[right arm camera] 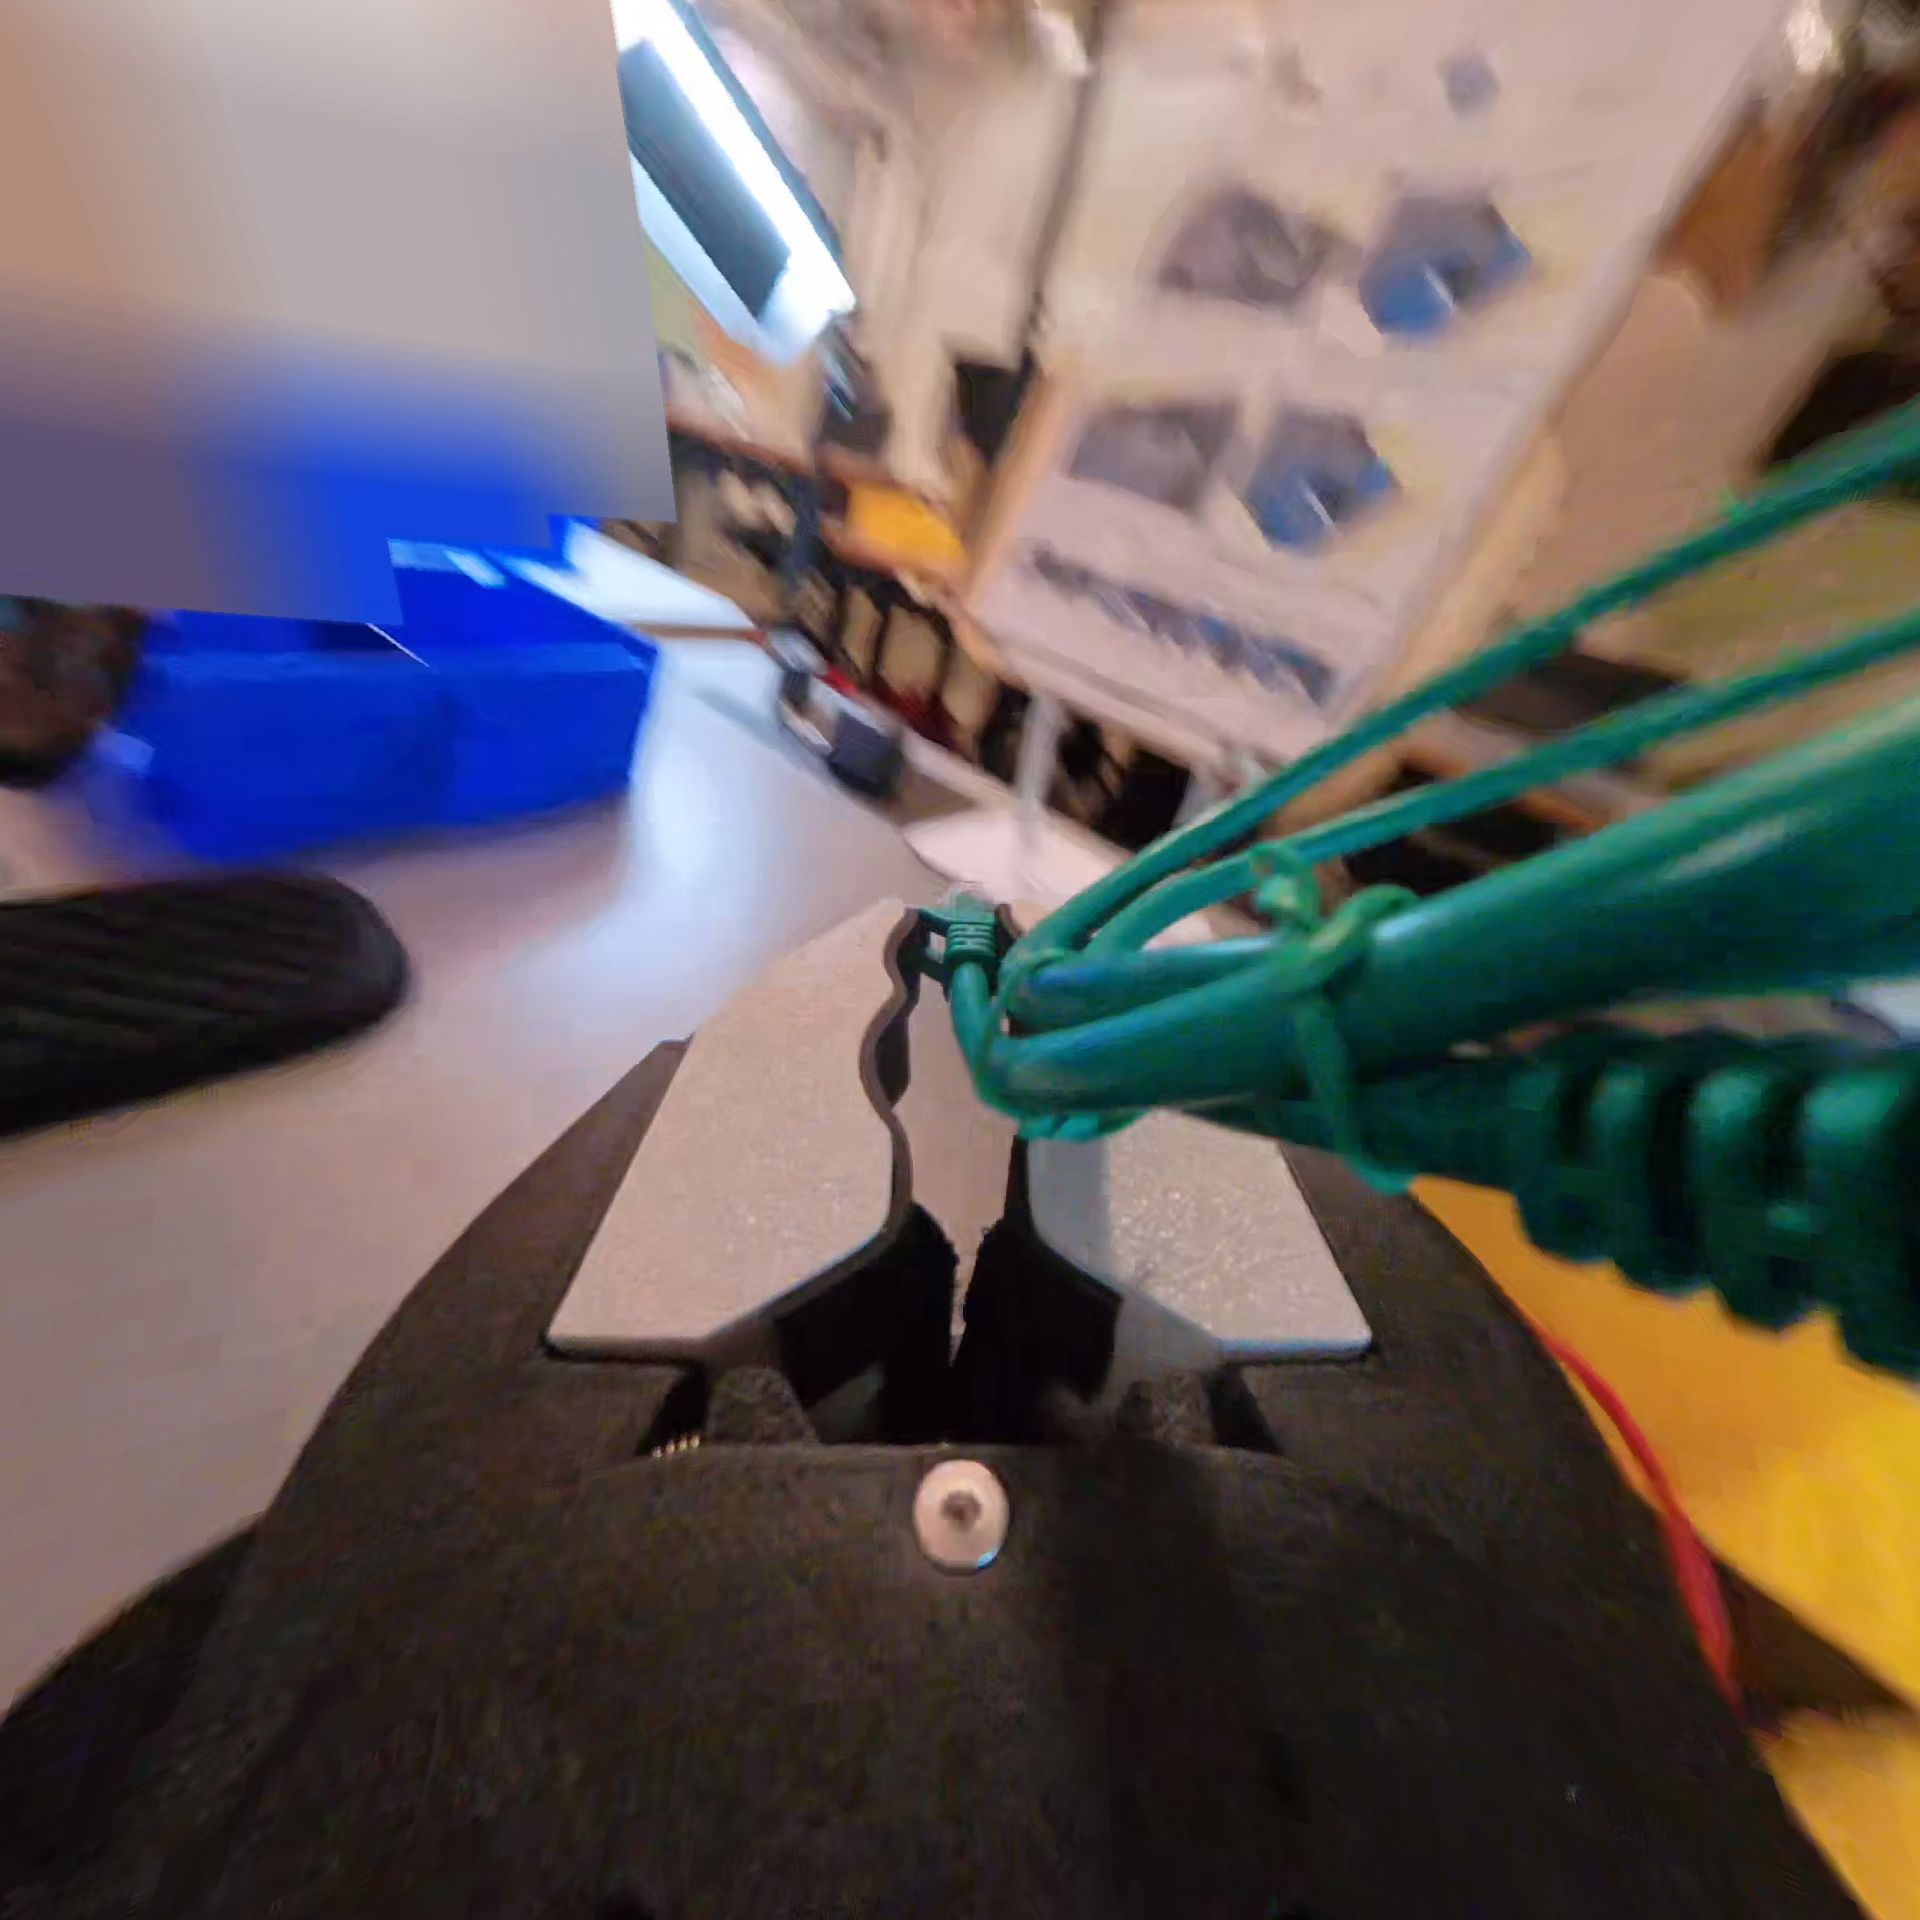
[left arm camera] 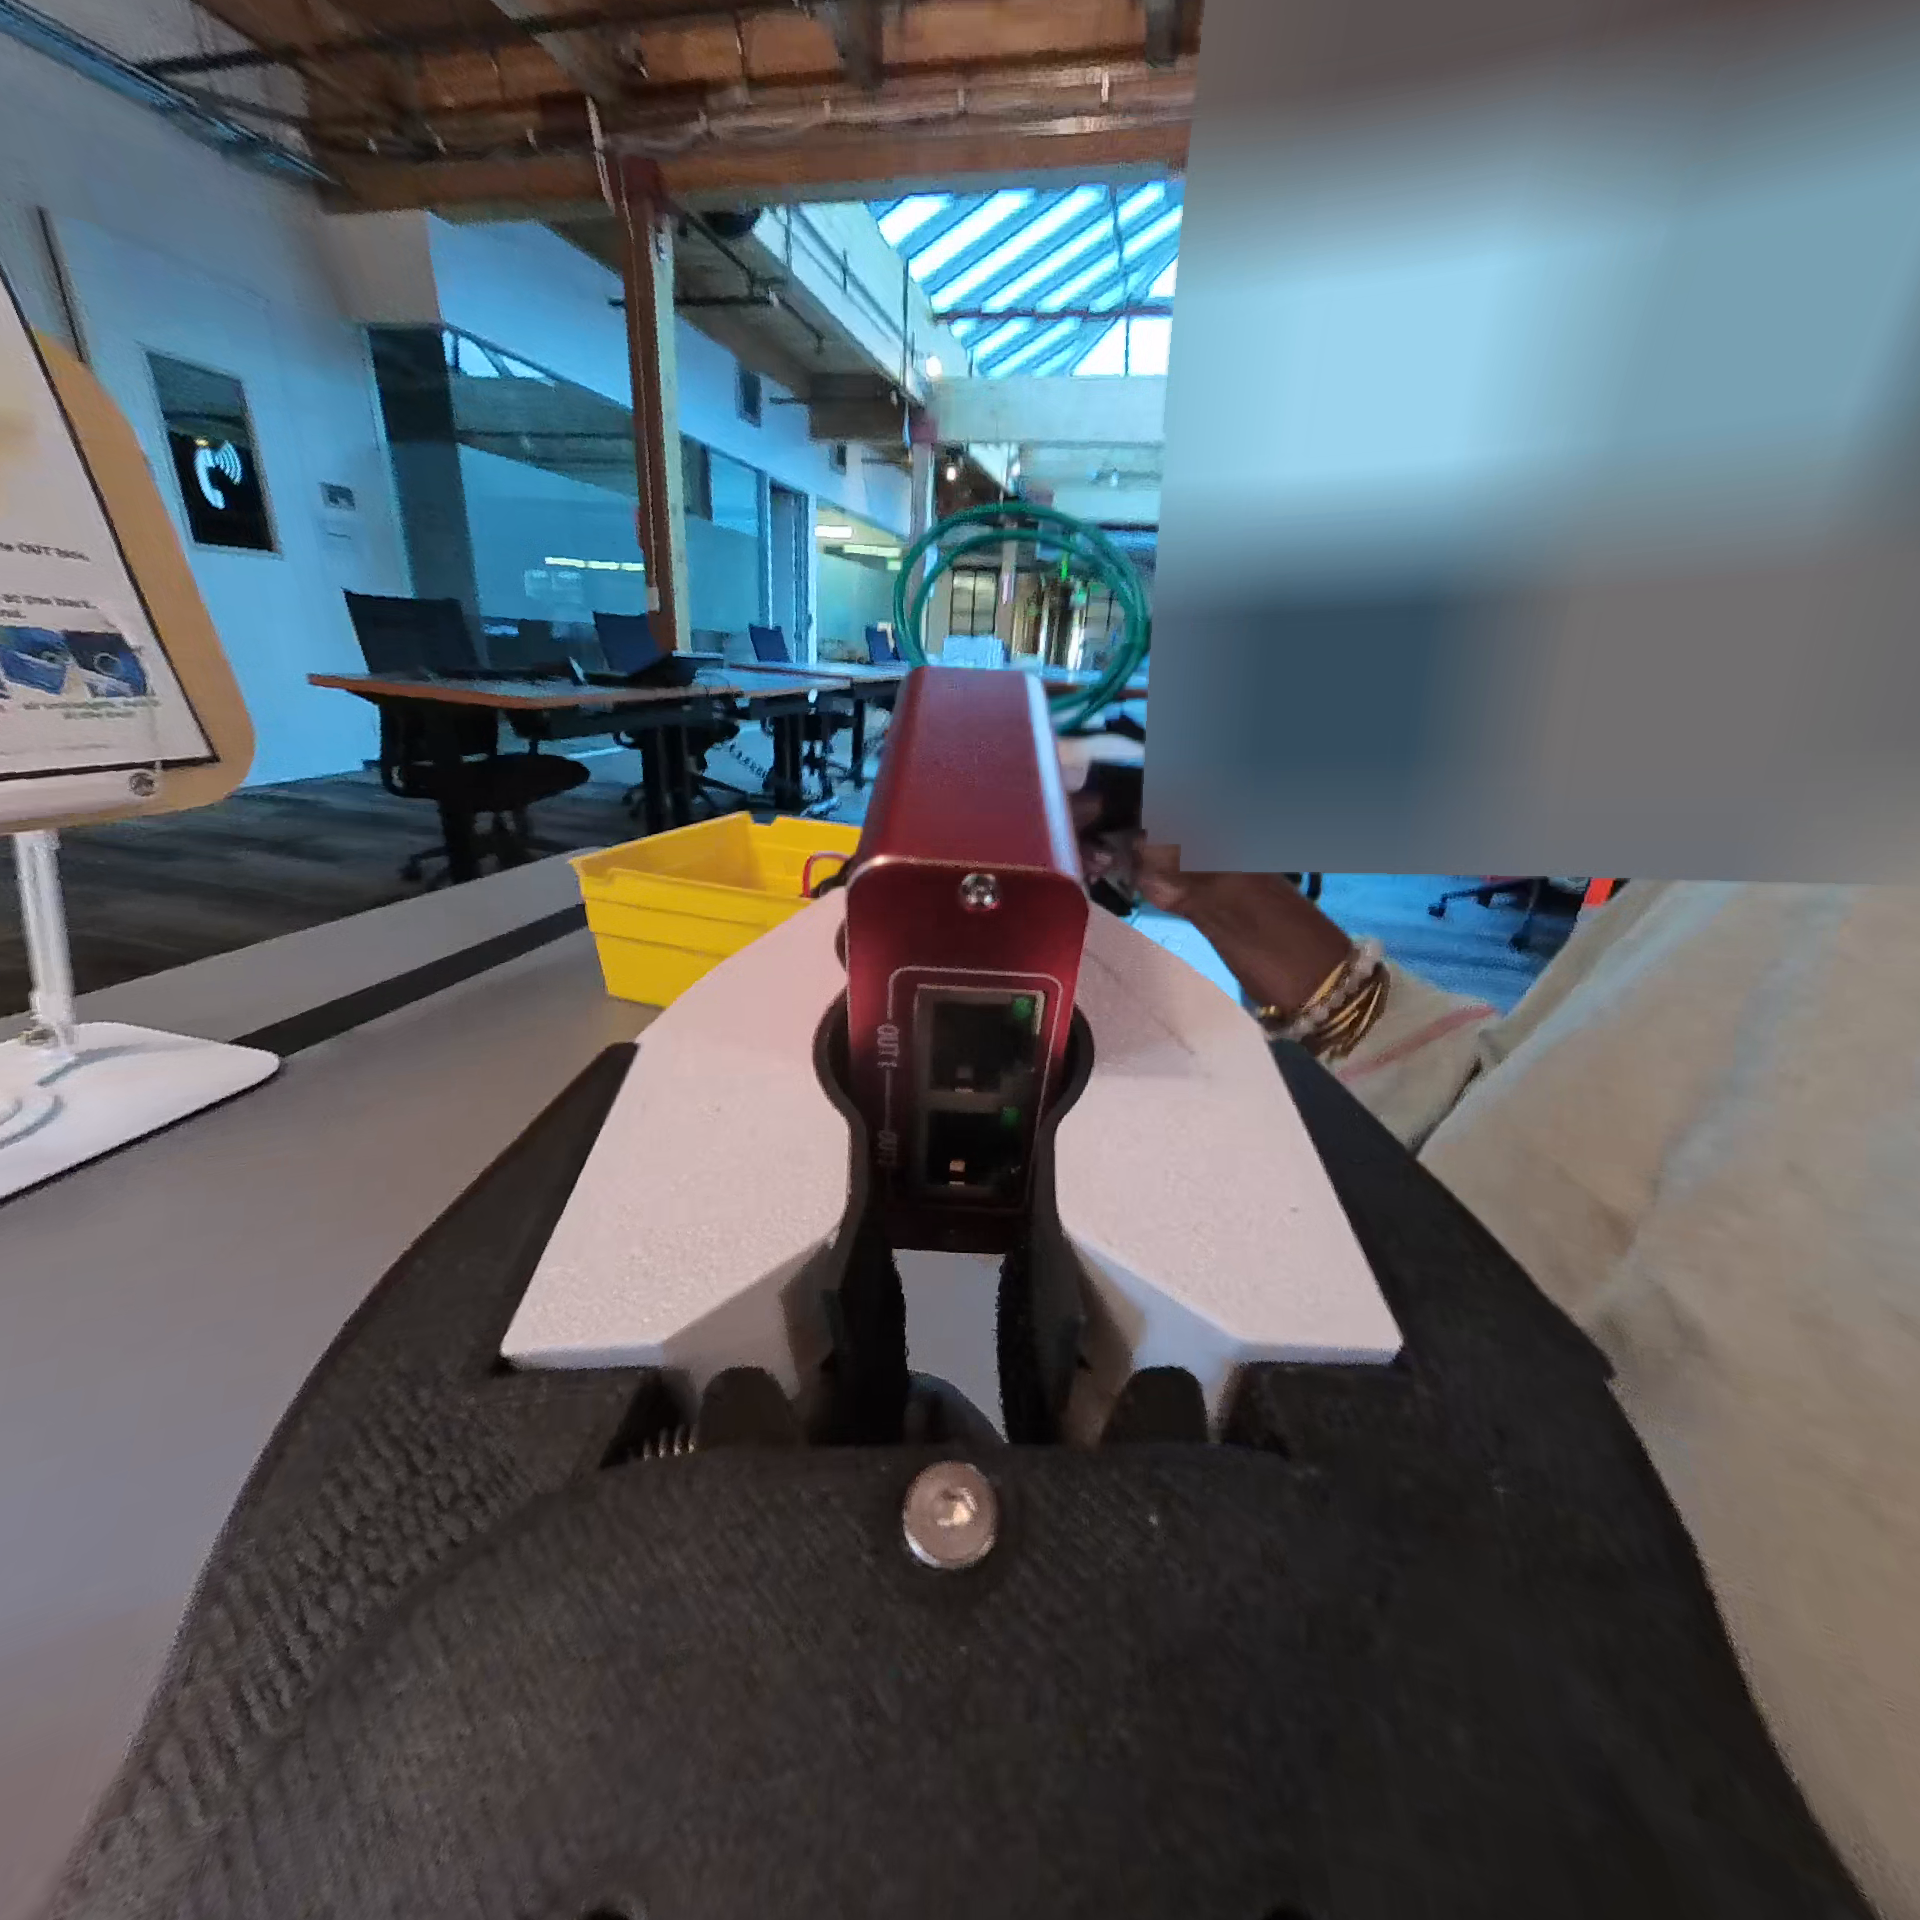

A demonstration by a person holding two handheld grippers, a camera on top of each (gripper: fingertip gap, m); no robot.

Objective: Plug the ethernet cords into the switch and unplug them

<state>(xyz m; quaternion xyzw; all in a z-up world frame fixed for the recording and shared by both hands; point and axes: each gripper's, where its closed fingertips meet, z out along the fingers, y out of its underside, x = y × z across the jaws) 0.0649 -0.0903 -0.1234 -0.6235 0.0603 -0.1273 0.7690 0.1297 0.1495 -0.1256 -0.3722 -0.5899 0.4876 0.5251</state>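
While left gripper (left arm camera: 961,1122) clamps switch (left arm camera: 966,935), right gripper (right arm camera: 951,935) pinches plug (right arm camera: 968,930)

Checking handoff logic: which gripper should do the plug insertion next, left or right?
Right. The right gripper is shut on the green ethernet cord at its plug, so it likely carries it in. The left gripper is shut on the red switch, whose two visible ports are empty; better it just steadies.

Glossy red metal switch (left arm camera: 966,935), smooth green plastic-sheathed cord (right arm camera: 1558,966), matt grey table (left arm camera: 312,1195)
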